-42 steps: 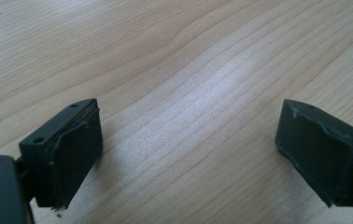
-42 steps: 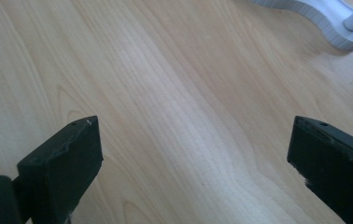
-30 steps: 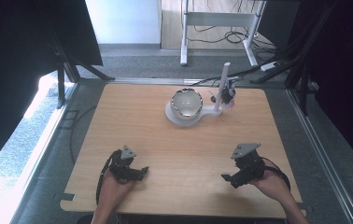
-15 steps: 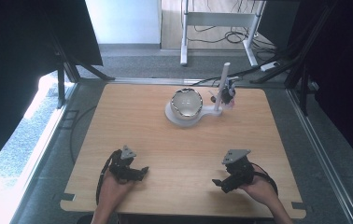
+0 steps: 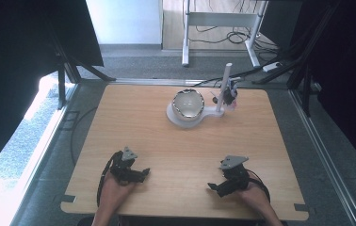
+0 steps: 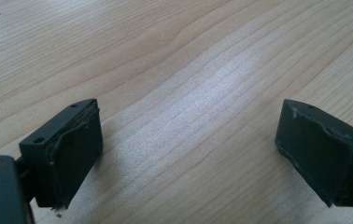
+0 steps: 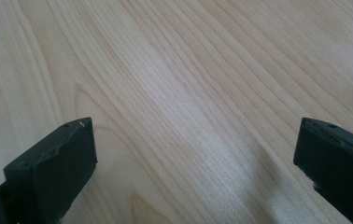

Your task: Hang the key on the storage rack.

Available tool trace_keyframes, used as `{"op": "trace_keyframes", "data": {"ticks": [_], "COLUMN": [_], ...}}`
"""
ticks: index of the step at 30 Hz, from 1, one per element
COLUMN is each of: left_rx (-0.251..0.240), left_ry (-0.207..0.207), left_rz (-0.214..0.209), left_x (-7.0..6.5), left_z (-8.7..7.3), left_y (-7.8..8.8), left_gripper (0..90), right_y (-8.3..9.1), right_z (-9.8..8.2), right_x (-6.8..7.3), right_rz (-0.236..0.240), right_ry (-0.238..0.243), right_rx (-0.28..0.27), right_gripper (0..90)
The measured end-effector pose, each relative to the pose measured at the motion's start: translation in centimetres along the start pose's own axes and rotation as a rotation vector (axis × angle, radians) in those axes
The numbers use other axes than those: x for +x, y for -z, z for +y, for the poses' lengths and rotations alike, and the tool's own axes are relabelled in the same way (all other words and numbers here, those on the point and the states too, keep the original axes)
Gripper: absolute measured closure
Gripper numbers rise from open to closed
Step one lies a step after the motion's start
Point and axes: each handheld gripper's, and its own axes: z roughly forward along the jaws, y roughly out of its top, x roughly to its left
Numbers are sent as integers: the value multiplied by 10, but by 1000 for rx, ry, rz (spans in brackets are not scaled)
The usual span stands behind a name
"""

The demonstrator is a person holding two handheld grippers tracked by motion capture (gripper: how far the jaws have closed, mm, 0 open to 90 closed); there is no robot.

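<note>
A shiny bowl (image 5: 188,104) sits on a white base (image 5: 181,121) at the far middle of the wooden table (image 5: 185,146), with a white upright post (image 5: 225,87) beside it carrying a small dark fitting (image 5: 231,94). My left gripper (image 5: 143,172) rests near the front left edge, open, its jaws wide apart over bare wood in the left gripper view (image 6: 188,149). My right gripper (image 5: 213,187) lies near the front right, also open, with nothing between its jaws in the right gripper view (image 7: 193,154).
Cables trail from both grippers toward the table's front edge. Dark panels stand left and right of the table. A white metal frame (image 5: 218,19) and floor cables lie beyond the far edge.
My right gripper has moved left and slightly toward the front edge. The left gripper has stayed put.
</note>
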Motion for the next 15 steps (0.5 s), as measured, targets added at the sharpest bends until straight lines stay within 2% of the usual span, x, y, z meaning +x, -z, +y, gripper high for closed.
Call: {"op": "trace_keyframes", "data": {"ticks": [4,8,15], "left_rx": [-1,-1,-1], "left_ry": [0,-1,1], "left_rz": [1,1,0], "left_x": [0,0,0], "left_z": [0,0,0], "left_y": [0,0,0], "left_gripper": [75,75,77], "right_y": [-7,-8,-8], "right_z": [-7,-7,-7], "right_x": [-2,-2,-2], "right_rz": [10,15,9], "right_ry": [-24,-46,-51], "right_rx": [-23,-12,-12], "right_gripper": [0,0,0]}}
